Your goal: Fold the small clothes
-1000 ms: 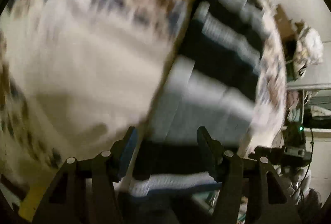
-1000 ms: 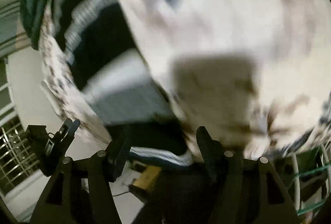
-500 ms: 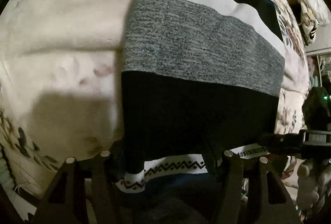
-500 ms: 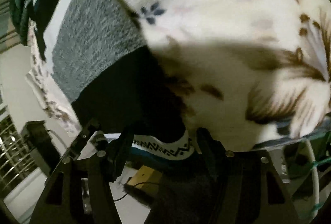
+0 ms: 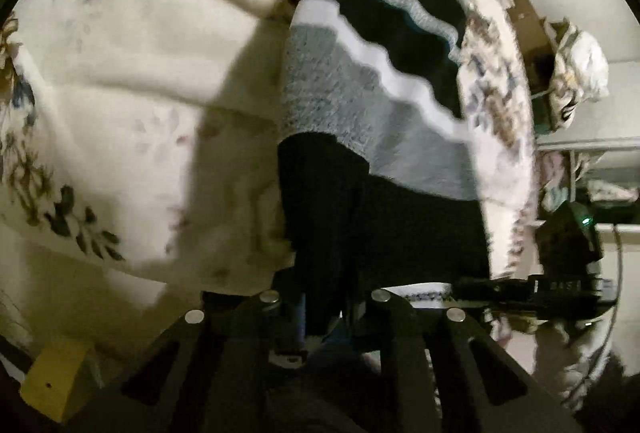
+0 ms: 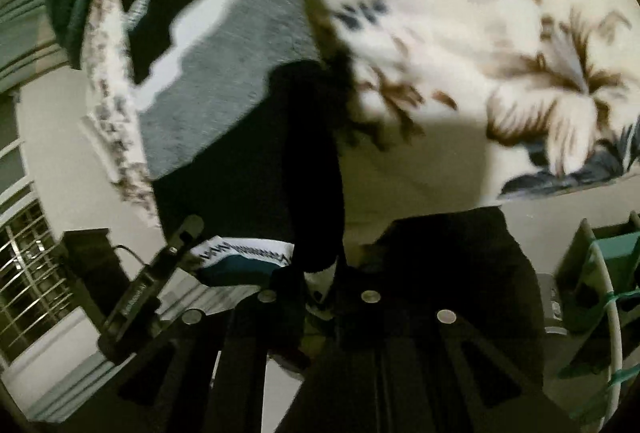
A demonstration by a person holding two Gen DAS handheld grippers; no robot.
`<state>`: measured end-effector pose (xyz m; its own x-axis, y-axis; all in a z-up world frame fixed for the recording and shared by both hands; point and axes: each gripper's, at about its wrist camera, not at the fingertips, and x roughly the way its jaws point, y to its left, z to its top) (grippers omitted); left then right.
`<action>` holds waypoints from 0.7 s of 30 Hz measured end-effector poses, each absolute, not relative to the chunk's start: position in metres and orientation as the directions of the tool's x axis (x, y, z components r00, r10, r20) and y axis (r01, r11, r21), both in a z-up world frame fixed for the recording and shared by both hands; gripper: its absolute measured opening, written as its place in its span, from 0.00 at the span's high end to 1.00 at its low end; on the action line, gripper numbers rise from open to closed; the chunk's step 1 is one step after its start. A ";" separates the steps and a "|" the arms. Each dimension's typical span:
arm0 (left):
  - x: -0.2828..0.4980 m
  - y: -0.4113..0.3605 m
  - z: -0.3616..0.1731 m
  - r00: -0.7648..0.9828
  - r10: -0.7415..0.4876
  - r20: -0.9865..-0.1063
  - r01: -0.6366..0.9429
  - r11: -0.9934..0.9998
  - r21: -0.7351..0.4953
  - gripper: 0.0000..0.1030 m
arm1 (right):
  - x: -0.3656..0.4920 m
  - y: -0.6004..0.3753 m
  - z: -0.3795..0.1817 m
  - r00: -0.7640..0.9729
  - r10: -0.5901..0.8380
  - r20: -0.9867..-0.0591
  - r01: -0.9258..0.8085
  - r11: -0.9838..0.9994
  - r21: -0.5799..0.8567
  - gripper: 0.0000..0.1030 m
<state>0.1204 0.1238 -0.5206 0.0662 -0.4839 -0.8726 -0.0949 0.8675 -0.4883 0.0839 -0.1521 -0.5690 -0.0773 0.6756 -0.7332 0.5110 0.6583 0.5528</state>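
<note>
Two claws pinched the sweater's dark hem: my left claw (image 5: 324,309) at the lower middle of its view, my right claw (image 6: 320,289) likewise, each pressed together on a bunched corner. The striped sweater (image 5: 360,105) lay up the middle of the left view over the floral blanket (image 5: 120,93). To fold it well, I judged both corners should travel level and together, keeping the hem taut.
</note>
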 end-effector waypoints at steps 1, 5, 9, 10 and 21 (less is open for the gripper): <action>0.129 0.126 -0.514 0.072 -0.508 -0.859 -0.110 0.851 -0.513 0.90 | 0.087 -0.158 -0.564 -0.064 0.693 -0.718 0.514 0.639 0.572 0.90; 0.163 0.130 -0.502 0.103 -0.566 -0.818 -0.157 0.802 -0.576 0.90 | 0.113 -0.172 -0.548 0.004 0.764 -0.645 0.554 0.535 0.638 0.90; 0.217 0.121 -0.482 0.158 -0.623 -0.766 -0.173 0.747 -0.642 0.90 | 0.158 -0.186 -0.529 0.092 0.806 -0.585 0.567 0.441 0.696 0.90; 0.237 0.118 -0.476 0.176 -0.636 -0.751 -0.172 0.731 -0.660 0.90 | 0.172 -0.187 -0.523 0.113 0.808 -0.579 0.564 0.427 0.706 0.90; 0.487 0.088 -0.481 0.282 -0.693 -0.664 -0.098 0.667 -0.738 0.82 | 0.405 -0.268 -0.482 0.399 0.725 -0.561 0.524 0.321 0.789 0.89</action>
<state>0.4870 0.0884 -0.4808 0.2817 -0.6929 -0.6637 -0.0980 0.6673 -0.7383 0.4046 -0.2675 -0.4820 0.3994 0.7255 -0.5605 0.5236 0.3214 0.7890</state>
